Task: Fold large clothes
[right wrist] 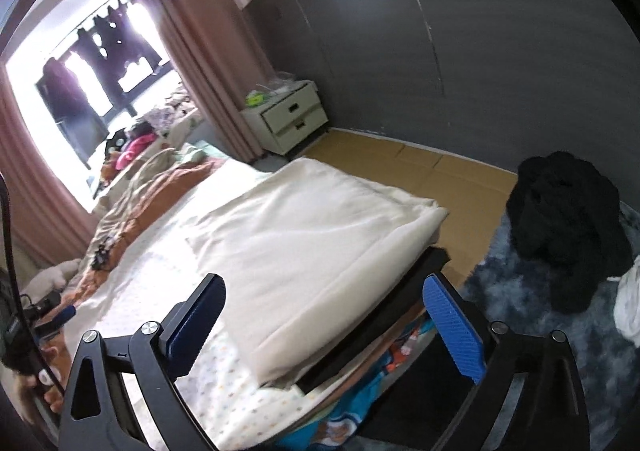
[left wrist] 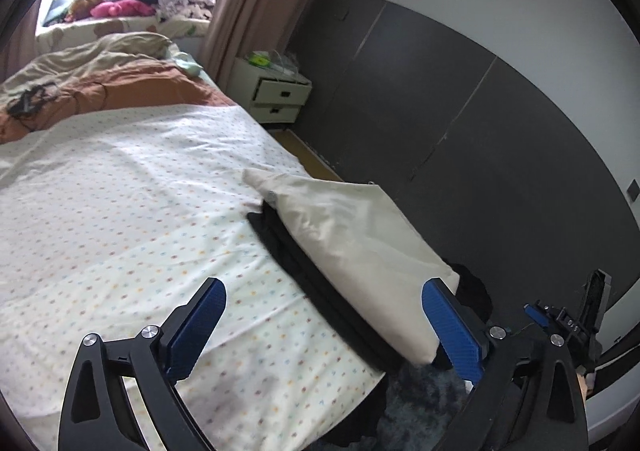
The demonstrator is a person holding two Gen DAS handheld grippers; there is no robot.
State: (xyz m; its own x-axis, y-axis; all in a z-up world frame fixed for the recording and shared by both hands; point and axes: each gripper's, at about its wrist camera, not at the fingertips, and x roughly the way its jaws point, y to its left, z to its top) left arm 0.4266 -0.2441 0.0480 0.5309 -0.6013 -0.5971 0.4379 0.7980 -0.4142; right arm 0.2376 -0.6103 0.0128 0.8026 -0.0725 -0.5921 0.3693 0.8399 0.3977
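A folded cream garment (left wrist: 352,247) lies on a folded black garment (left wrist: 304,271) at the bed's right edge. It also shows in the right wrist view (right wrist: 304,247), with the black garment (right wrist: 384,315) under it. My left gripper (left wrist: 324,319) is open and empty, held above the dotted sheet (left wrist: 120,211) just short of the stack. My right gripper (right wrist: 324,315) is open and empty, held over the stack's near corner. The other gripper shows at the left edge of the right wrist view (right wrist: 44,315).
A black clothes heap (right wrist: 568,227) and something white (right wrist: 628,303) lie on a blue-grey rug (right wrist: 520,291). A white nightstand (right wrist: 288,115) stands by the pink curtain (right wrist: 208,51). An orange and beige duvet (left wrist: 100,83) is bunched at the bed's far end.
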